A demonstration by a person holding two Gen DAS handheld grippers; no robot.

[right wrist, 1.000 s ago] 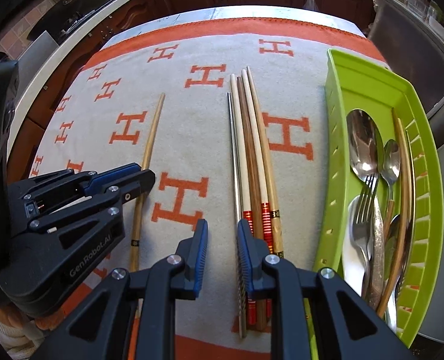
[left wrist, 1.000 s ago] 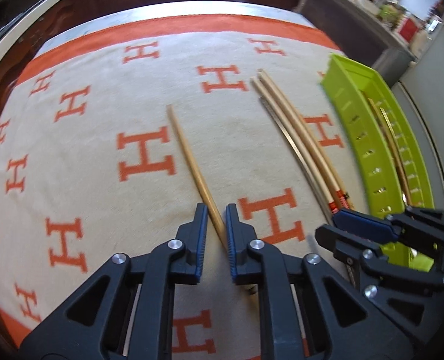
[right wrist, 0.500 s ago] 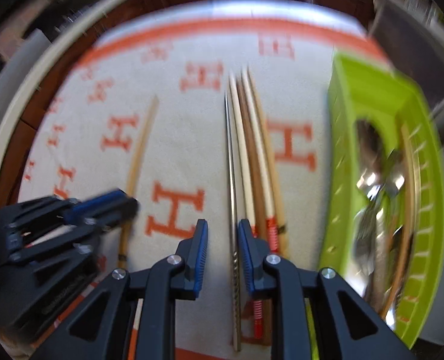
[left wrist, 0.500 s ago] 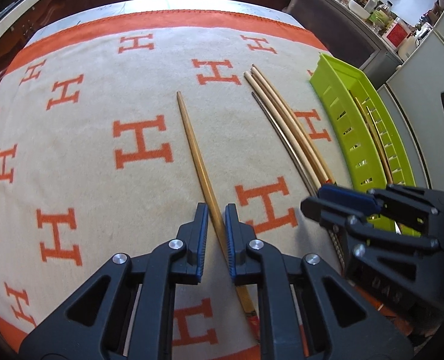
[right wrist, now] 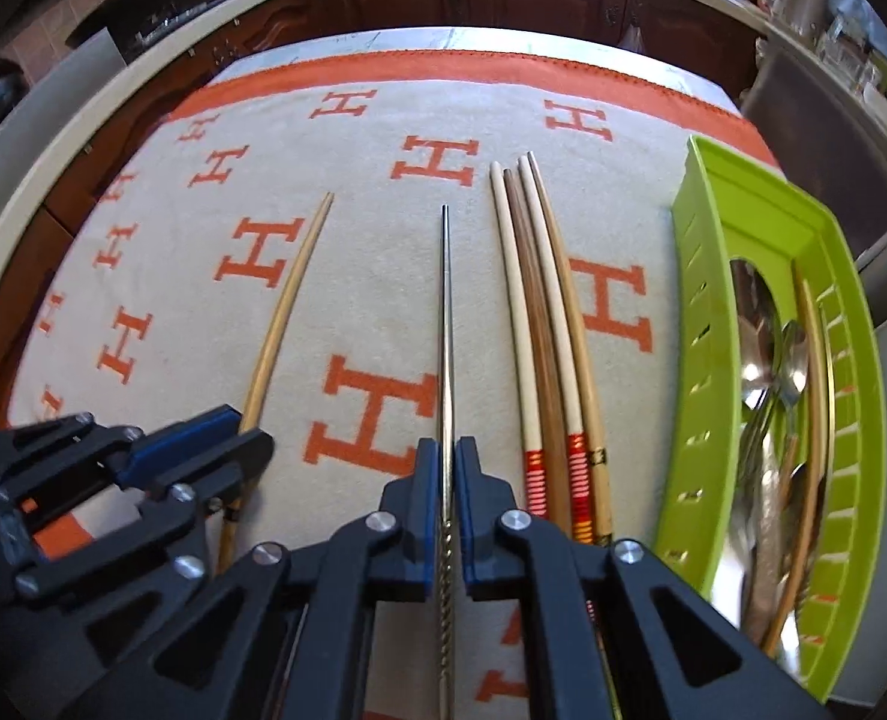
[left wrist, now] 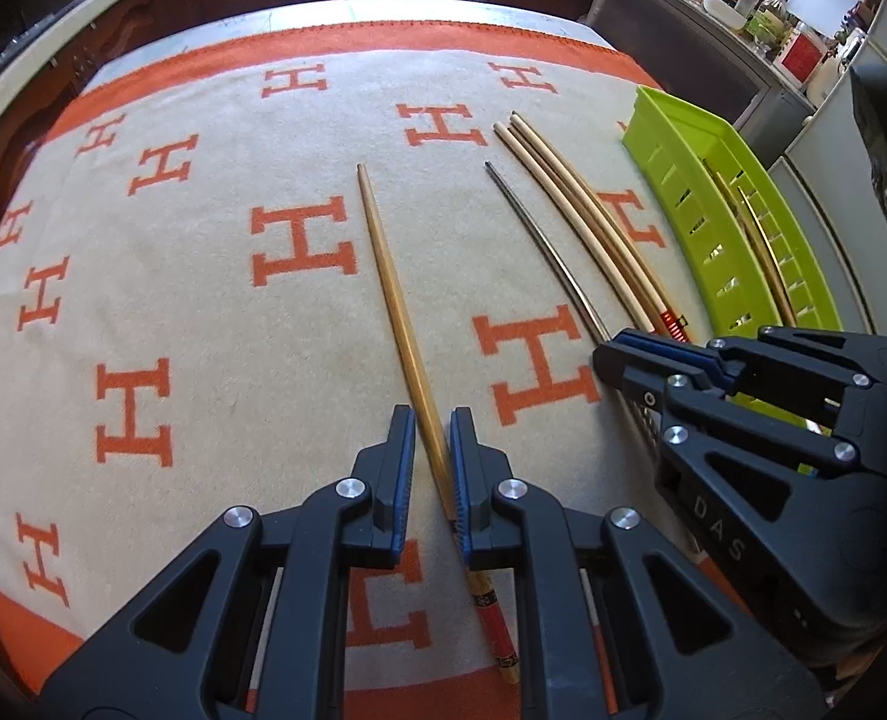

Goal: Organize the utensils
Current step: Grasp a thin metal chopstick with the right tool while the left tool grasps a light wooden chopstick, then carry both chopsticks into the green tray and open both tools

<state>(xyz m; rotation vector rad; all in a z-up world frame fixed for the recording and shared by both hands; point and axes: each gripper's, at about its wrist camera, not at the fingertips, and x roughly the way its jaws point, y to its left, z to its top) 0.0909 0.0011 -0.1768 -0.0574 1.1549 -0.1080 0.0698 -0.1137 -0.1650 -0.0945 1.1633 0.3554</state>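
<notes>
Right gripper [right wrist: 447,483]: jaws have just been closing, now pinched on the metal chopstick [right wrist: 445,324], which lies on the H-patterned cloth [right wrist: 383,240] beside four wooden chopsticks [right wrist: 548,324]. Left gripper [left wrist: 432,468] clamps a single bamboo chopstick [left wrist: 392,300]. Green tray [right wrist: 698,324] at right holds cutlery.

Both point steeply downward, side by side. The left hand-held gripper [left wrist: 432,456] has its jaws nearly together, pads pressed on a thin stick. The right hand-held gripper [right wrist: 447,480] has just been closing and now pinches a thin rod.
</notes>
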